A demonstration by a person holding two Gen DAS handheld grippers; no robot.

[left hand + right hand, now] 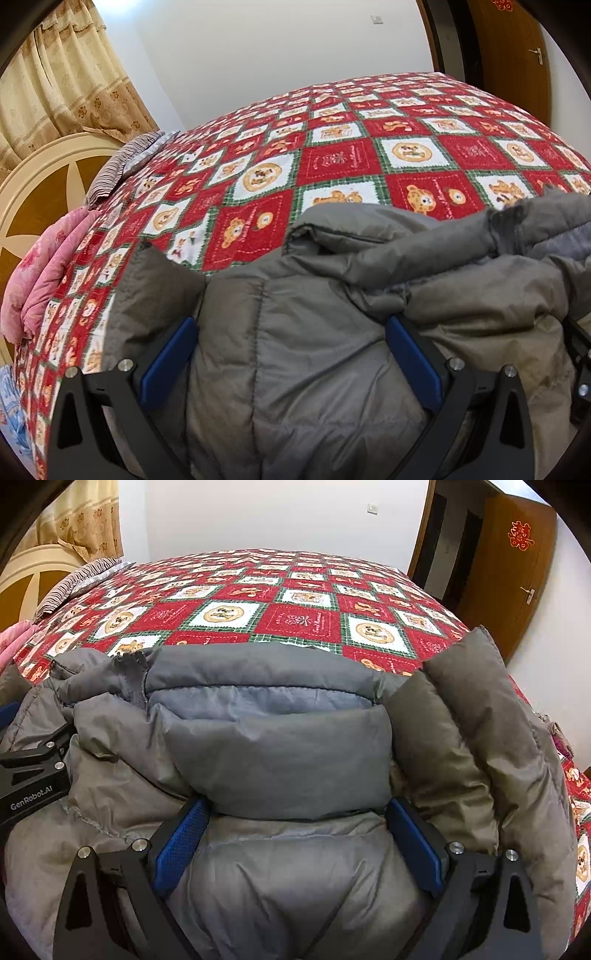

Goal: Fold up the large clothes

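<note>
Grey padded jacket [314, 332] bulging between both grippers' wide-spread jaws, left gripper [291, 354], right gripper [295, 834], patchwork bedspread [332, 147] beyond

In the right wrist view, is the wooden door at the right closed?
No, the wooden door stands swung open, with a dark doorway showing beside it at the white wall.

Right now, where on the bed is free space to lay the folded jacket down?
Free: the red checked bedspread beyond the grey padded jacket, towards the white wall. Crowded: the near edge under the jacket, and the headboard side with the striped pillow and pink quilt.
</note>
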